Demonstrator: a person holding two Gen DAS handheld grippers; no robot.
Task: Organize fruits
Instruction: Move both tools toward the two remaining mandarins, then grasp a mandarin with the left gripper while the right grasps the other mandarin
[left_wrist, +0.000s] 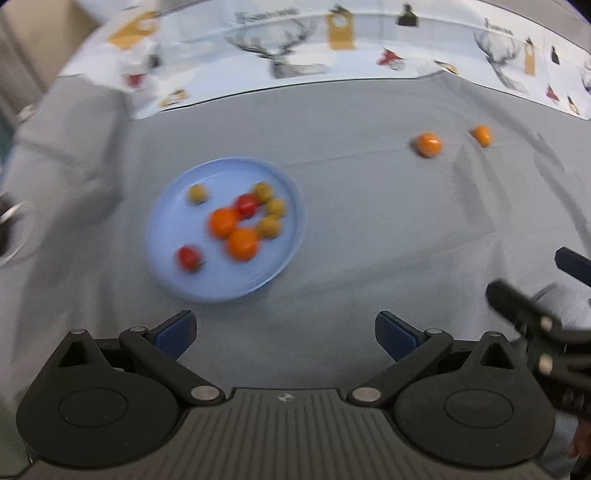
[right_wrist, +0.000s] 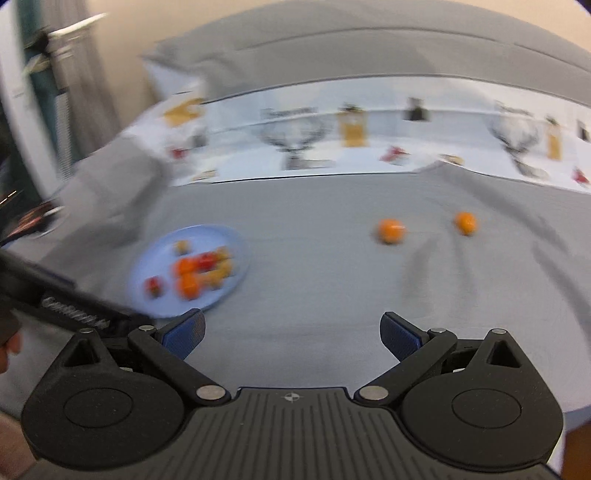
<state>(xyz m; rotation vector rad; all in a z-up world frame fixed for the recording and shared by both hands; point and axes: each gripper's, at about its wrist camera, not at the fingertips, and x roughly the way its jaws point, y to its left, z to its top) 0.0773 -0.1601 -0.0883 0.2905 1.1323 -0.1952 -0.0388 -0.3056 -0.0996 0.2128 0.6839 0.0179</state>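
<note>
A light blue plate (left_wrist: 284, 243) (right_wrist: 155, 258) lies on the grey cloth and holds several small fruits: two oranges (left_wrist: 242, 243), two red tomatoes (left_wrist: 189, 257) and several yellow-green ones (left_wrist: 275, 207). Two more oranges lie loose on the cloth to the right, one (left_wrist: 428, 144) (right_wrist: 391, 230) nearer the plate than the other (left_wrist: 481, 135) (right_wrist: 465, 222). My left gripper (left_wrist: 285, 332) hovers open and empty just in front of the plate. My right gripper (right_wrist: 291, 334) is open and empty too, well short of the loose oranges. Both views are motion-blurred.
A white printed cloth with deer and tag patterns (left_wrist: 288, 55) (right_wrist: 295, 140) runs across the back of the surface. The right gripper's body (left_wrist: 532, 317) shows at the right edge of the left wrist view; the left one (right_wrist: 55, 299) crosses the right wrist view's left side.
</note>
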